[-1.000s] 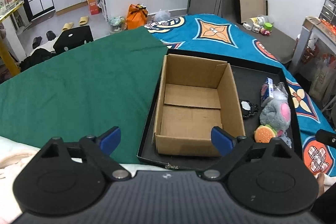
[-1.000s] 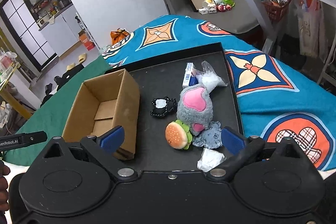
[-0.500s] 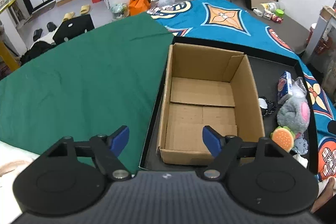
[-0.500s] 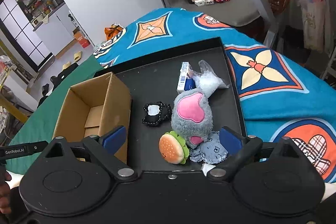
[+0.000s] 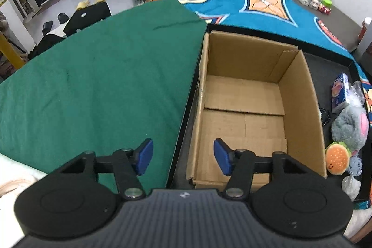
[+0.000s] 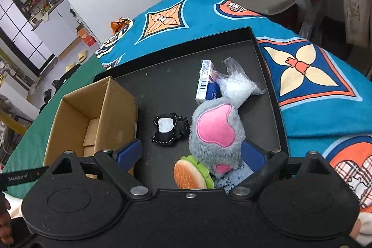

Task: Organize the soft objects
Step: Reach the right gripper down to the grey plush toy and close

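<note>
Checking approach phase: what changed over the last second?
Both grippers came down closer. Left gripper is closing, straddling the left wall of the empty cardboard box without touching. Right gripper now flanks the grey plush, closing slightly, pads not pressing. Toys, box and black tray stayed put.

Both fisheye views look forward and steeply down from just behind their own jaws, which fill the lower frame. The left wrist view sits close over the cardboard box [image 5: 255,108] at centre right. The right wrist view holds the grey plush [image 6: 216,131] at lower centre. Both share the box and black tray [image 6: 176,83].
</note>
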### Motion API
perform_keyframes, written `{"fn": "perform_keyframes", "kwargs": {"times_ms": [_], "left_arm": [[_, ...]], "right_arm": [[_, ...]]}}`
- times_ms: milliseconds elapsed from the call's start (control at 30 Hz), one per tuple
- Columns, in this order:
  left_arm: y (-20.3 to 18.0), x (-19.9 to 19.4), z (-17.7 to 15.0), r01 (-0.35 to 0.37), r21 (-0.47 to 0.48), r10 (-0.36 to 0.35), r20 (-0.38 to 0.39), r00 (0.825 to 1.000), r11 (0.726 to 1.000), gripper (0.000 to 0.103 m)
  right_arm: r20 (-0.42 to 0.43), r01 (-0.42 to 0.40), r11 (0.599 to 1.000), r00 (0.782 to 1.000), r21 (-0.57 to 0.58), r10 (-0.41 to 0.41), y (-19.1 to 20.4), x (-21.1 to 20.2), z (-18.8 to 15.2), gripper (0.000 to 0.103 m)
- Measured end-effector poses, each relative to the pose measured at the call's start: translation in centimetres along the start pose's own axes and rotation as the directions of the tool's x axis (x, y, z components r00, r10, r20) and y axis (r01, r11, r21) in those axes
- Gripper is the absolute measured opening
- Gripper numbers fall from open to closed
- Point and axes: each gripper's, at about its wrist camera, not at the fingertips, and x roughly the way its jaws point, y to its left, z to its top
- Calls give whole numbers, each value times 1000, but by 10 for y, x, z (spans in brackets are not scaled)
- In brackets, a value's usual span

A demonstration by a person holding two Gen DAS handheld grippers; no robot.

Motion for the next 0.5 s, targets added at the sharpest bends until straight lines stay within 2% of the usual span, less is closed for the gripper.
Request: {"fn": "perform_keyframes", "kwargs": {"times_ms": [167,400,500], "left_arm": [[2,9,-1,-6,-22,6,-26,1000,1000,40],[2,16,1,-11,-45,9,-33,999,999,29],[0,17,1,-11,-38,10,-28,1000,999,23]], "right_arm": [[-15,-6,1000,1000,-1,6,0,16,2,89],[-47,-10,1000,999,1,10,-1,35,3,85],[-50,24,1000,998,-14,-25,-1,38,3,85]]}}
